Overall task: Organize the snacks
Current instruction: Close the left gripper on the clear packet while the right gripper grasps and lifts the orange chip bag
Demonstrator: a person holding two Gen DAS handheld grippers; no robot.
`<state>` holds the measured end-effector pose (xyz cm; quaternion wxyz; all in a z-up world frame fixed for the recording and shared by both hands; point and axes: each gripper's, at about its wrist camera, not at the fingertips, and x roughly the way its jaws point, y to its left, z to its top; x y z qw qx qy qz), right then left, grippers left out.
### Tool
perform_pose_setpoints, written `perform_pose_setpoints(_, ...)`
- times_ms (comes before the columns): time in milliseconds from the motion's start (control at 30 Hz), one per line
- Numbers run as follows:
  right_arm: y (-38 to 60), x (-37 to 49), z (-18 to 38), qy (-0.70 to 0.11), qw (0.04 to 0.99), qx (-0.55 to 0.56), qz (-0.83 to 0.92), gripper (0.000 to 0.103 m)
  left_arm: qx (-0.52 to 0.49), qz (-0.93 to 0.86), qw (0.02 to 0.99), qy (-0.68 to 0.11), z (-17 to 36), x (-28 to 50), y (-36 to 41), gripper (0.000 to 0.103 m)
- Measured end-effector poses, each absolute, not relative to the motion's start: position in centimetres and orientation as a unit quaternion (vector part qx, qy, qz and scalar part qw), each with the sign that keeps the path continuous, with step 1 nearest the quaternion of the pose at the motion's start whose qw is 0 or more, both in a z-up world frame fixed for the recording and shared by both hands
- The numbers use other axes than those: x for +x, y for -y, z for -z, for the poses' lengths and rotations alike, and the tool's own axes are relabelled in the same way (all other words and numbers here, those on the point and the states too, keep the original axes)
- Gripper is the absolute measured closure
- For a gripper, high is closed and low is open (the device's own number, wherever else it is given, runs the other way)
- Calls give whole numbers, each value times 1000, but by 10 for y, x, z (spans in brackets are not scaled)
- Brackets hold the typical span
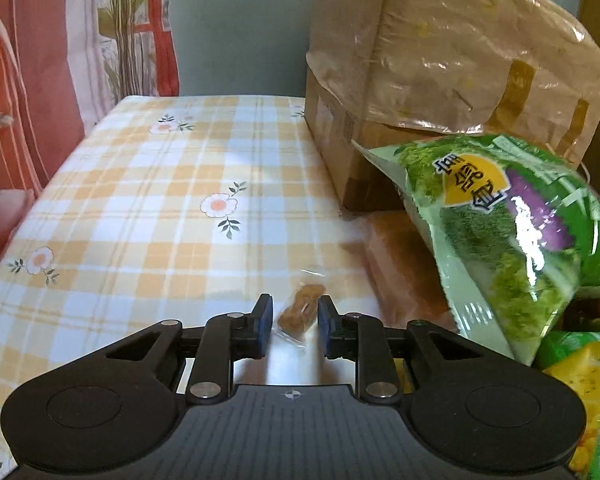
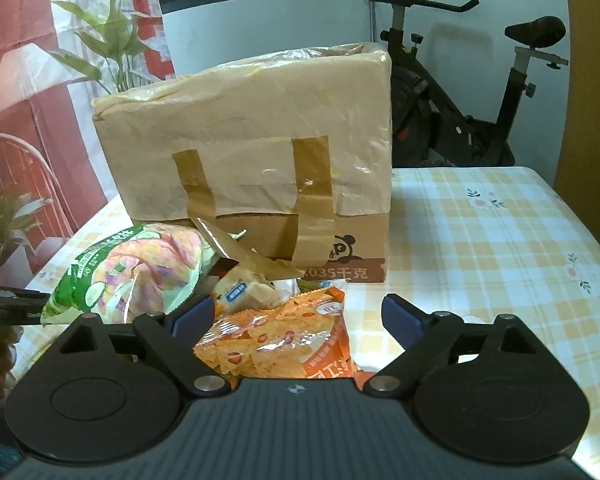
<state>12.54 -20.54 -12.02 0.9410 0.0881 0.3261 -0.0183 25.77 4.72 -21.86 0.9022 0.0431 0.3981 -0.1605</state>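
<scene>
In the left wrist view, my left gripper (image 1: 295, 322) is open, its blue pads on either side of a small clear-wrapped brown snack (image 1: 300, 312) lying on the checked tablecloth (image 1: 160, 200), not pinching it. A green vegetable-print bag (image 1: 512, 236) leans at the right. In the right wrist view, my right gripper (image 2: 298, 316) is wide open over an orange chip bag (image 2: 276, 340). A small wrapped biscuit pack (image 2: 240, 290) and a green bag (image 2: 140, 272) lie behind it, in front of the cardboard box (image 2: 252, 152).
The taped cardboard box (image 1: 440, 72) covered in plastic stands at the table's right in the left wrist view. A yellow-green bag (image 1: 584, 392) lies at the lower right. An exercise bike (image 2: 460, 92) stands behind the table. Curtains and a plant (image 2: 100, 40) are at the left.
</scene>
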Motion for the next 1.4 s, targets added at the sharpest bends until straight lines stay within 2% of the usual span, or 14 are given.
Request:
perform_pose_setpoints(233, 203, 127, 128, -343, 936, 72, 17, 11, 50, 148, 906, -393, 224, 260, -48, 83)
perform_pose_setpoints(567, 181, 135, 149, -383, 923, 8, -26, 10, 26, 138, 915, -379, 208, 249, -59, 83)
perform_pose_setpoints(900, 181, 143, 166, -393, 919, -7, -35, 5, 21, 147, 924, -352, 186, 239, -53, 83)
perform_pose_setpoints(933, 182, 142, 166, -392, 919, -2, -37, 7, 20, 147, 925, -350, 183, 238, -53, 83)
perform_pose_setpoints(1033, 190, 138, 160, -380, 925, 2, -27, 27, 33, 142, 931, -336, 175, 236, -50, 83)
perform_pose_setpoints(1100, 197, 137, 153, -374, 927, 14, -27, 49, 43, 137, 934, -328, 169, 233, -47, 83)
perform_pose_setpoints(1200, 207, 135, 145, -366, 930, 22, -17, 63, 31, 138, 936, -322, 161, 230, -48, 83)
perform_pose_setpoints(1333, 208, 134, 142, -372, 928, 21, -23, 60, 19, 140, 937, -320, 154, 226, -48, 83)
perform_pose_setpoints(1367, 206, 134, 142, -376, 926, 14, -27, 48, 20, 140, 937, -320, 153, 225, -47, 83)
perform_pose_setpoints(1400, 203, 133, 141, -377, 926, 2, -30, 25, 20, 140, 937, -320, 153, 224, -47, 83)
